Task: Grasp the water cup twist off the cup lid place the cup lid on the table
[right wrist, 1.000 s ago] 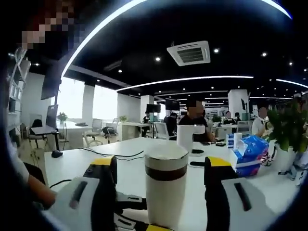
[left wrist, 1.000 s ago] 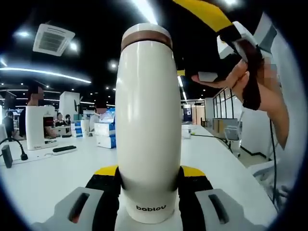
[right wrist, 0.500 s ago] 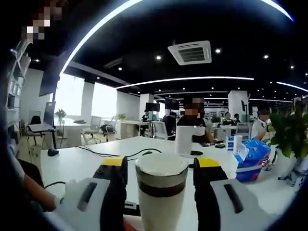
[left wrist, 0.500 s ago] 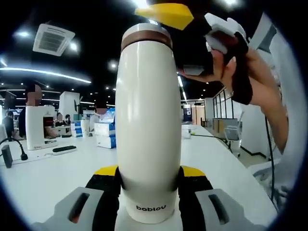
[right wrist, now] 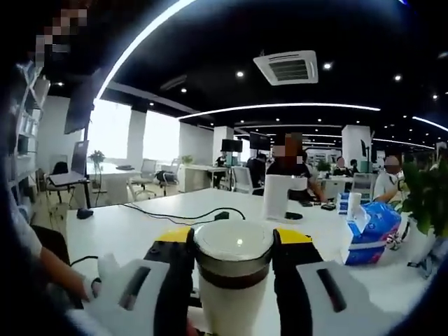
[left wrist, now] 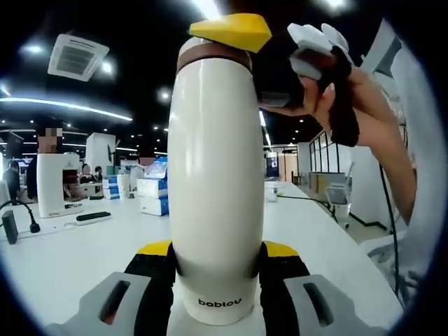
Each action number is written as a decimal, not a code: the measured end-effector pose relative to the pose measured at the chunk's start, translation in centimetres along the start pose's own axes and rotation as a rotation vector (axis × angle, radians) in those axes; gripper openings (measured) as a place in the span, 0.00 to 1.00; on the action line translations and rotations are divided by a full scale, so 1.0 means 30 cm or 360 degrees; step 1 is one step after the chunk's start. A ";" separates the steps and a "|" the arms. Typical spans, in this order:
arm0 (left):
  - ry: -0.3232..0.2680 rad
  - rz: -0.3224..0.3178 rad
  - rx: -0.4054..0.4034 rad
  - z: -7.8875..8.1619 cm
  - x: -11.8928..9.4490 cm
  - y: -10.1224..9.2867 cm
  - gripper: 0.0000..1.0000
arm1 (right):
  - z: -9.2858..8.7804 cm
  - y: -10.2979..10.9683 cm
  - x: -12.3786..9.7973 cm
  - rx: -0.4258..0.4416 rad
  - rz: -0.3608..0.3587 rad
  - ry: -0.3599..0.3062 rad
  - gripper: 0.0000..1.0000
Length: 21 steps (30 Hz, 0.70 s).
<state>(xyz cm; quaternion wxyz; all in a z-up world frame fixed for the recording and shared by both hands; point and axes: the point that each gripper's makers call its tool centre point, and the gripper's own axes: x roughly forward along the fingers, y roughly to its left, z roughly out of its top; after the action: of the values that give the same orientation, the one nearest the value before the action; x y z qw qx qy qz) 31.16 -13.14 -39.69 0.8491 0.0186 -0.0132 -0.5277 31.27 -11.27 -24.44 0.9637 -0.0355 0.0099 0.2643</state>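
Note:
A tall white water cup (left wrist: pixel 215 182) marked "bablov" stands upright in the left gripper view, and my left gripper (left wrist: pixel 217 253) is shut on its lower body. Its lid (left wrist: pixel 213 53) has a brown band. My right gripper (left wrist: pixel 232 31), held by a hand (left wrist: pixel 364 105), comes in from the upper right, with its yellow tip at the lid. In the right gripper view the lid (right wrist: pixel 234 246) sits between the two jaws of my right gripper (right wrist: pixel 234 238), which press against its sides.
A white table (right wrist: pixel 133 234) spreads under the cup. On it are a black cable (right wrist: pixel 189 213), a white container (right wrist: pixel 280 197), a blue tissue pack (right wrist: pixel 371 234) and a plant (right wrist: pixel 427 203). A white machine (left wrist: pixel 57 185) and boxes (left wrist: pixel 152 196) stand farther off.
My right gripper came down over the top of the cup, and its jaws closed in from a wide gap onto the lid. The left gripper and cup stayed still.

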 end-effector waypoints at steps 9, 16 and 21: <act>0.0000 0.0000 0.0002 0.001 0.001 -0.001 0.48 | -0.005 0.006 0.007 -0.0007 0.0233 0.0073 0.46; 0.0000 0.0002 0.0001 0.002 0.001 0.003 0.48 | -0.011 0.023 0.010 -0.0037 0.0471 0.0134 0.46; 0.0000 0.0001 0.0004 0.002 0.001 0.005 0.48 | -0.014 0.024 0.010 -0.0061 0.0595 0.0178 0.46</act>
<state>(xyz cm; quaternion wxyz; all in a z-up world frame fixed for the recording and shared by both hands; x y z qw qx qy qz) 31.29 -13.09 -39.64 0.8493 0.0198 -0.0139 -0.5273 31.15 -10.53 -24.92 0.8949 -0.0661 0.0647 0.4365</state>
